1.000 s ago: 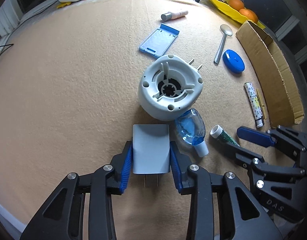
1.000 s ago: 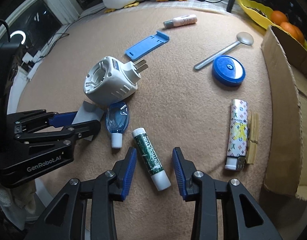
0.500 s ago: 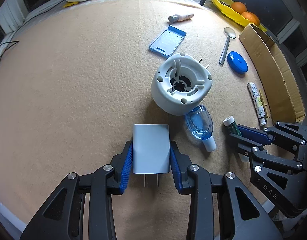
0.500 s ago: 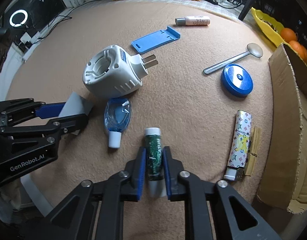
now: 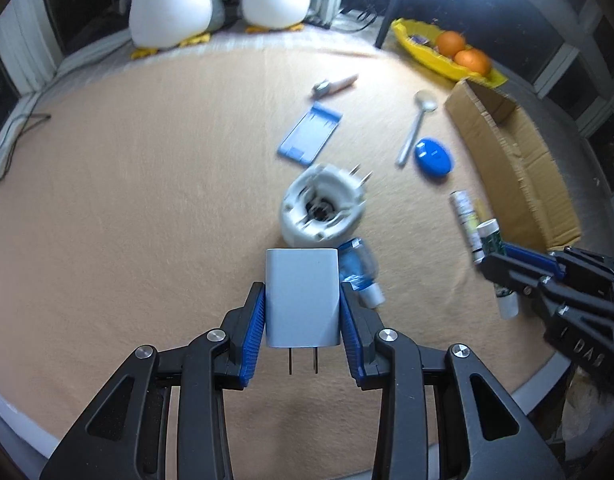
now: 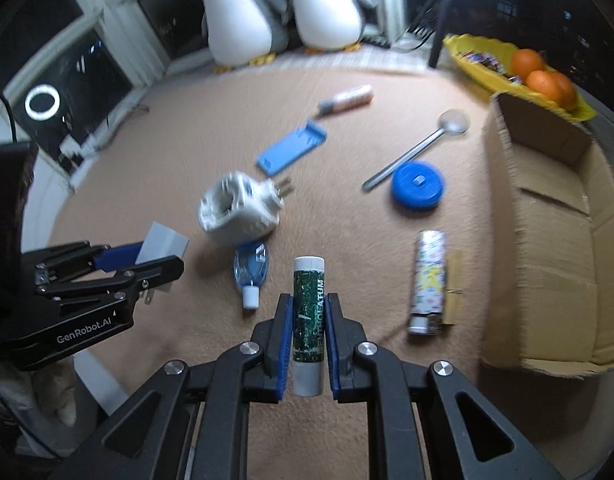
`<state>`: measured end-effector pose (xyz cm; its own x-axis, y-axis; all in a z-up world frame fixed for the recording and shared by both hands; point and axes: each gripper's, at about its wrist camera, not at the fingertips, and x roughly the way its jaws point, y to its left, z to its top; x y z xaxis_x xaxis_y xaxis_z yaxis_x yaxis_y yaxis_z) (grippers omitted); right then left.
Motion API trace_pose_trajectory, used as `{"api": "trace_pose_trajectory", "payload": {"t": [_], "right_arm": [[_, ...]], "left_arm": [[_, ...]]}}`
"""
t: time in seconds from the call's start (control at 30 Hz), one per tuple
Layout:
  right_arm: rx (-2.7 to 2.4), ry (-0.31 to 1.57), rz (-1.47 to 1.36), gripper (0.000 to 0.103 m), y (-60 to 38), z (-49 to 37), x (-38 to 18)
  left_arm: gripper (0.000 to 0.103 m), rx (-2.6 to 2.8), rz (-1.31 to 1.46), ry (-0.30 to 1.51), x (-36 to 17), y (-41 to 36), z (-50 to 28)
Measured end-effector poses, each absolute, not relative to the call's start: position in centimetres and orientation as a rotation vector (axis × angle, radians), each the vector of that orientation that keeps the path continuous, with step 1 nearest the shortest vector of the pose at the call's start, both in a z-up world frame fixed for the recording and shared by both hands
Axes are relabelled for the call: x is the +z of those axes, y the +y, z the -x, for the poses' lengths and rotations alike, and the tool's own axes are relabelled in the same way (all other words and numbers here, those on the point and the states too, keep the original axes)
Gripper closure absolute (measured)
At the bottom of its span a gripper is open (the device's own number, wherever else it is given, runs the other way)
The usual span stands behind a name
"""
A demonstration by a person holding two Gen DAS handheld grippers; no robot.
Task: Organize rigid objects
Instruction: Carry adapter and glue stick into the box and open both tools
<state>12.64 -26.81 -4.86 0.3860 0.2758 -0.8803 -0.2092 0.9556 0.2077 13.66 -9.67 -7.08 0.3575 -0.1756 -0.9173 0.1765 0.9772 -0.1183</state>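
The left gripper (image 5: 303, 322) is clamped on a pale grey rectangular wall charger (image 5: 302, 297), its blue pads pressing both flat sides and the two metal prongs pointing back toward the camera. The right gripper (image 6: 309, 342) is clamped on a green-and-white cylindrical lip-balm tube (image 6: 307, 322), gripped across its middle with the white cap pointing forward. Both held items are above the tan felt-covered tabletop (image 5: 127, 200). On the tabletop, a white round plug-in device (image 6: 237, 216) lies on its side, with a clear blue small bottle (image 6: 251, 272) just beside it. Farther out lie a blue flat phone stand (image 6: 291, 150), a pink slim tube (image 6: 347, 100), a metal spoon (image 6: 419, 148) and a blue round lid (image 6: 417, 184). A patterned cylindrical lighter (image 6: 427, 280) lies beside a wooden clothes peg (image 6: 453, 288), near an open brown cardboard box (image 6: 555, 248) at the right edge.
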Motion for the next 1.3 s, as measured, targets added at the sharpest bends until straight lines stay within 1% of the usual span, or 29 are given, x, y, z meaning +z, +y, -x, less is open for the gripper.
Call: {"api": "trace_pose_trajectory", "payload": {"t": [0.13,0.3,0.57,0.7,0.87,1.1,1.3], "right_arm": [[0.266,1.069,-0.11,0.089,-30.0,-12.1,-2.0],[0.175,1.003,-0.134,0.089,-34.7,-11.8,0.5],[0.041,0.971,-0.166,0.089,-41.6,-12.3,1.4],[-0.009,0.978,-0.177,0.089,-44.4,-13.2,0.6],[-0.06,1.005,-0.196,0.089,-47.3,-14.6,-1.3],[-0.089,1.052,-0.236,0.089,-49.3,-15.7,-4.0],[-0.11,1.075,-0.238,0.089,-49.7,-16.1,-5.1]], "left_arm": [[0.069,-0.277,-0.016,1.136,-4.4,-11.3,-13.9],[0.069,-0.376,-0.03,1.087,-1.7,-15.5,-14.8],[0.069,-0.514,-0.081,1.02,0.2,-25.7,-17.3],[0.069,-0.554,-0.104,1.034,-0.7,-30.7,-19.0],[0.069,-0.571,-0.117,1.089,-3.0,-34.6,-20.4],[0.069,-0.56,-0.158,1.146,-5.7,-36.6,-21.0],[0.069,-0.559,-0.183,1.168,-7.3,-37.3,-21.7]]}}
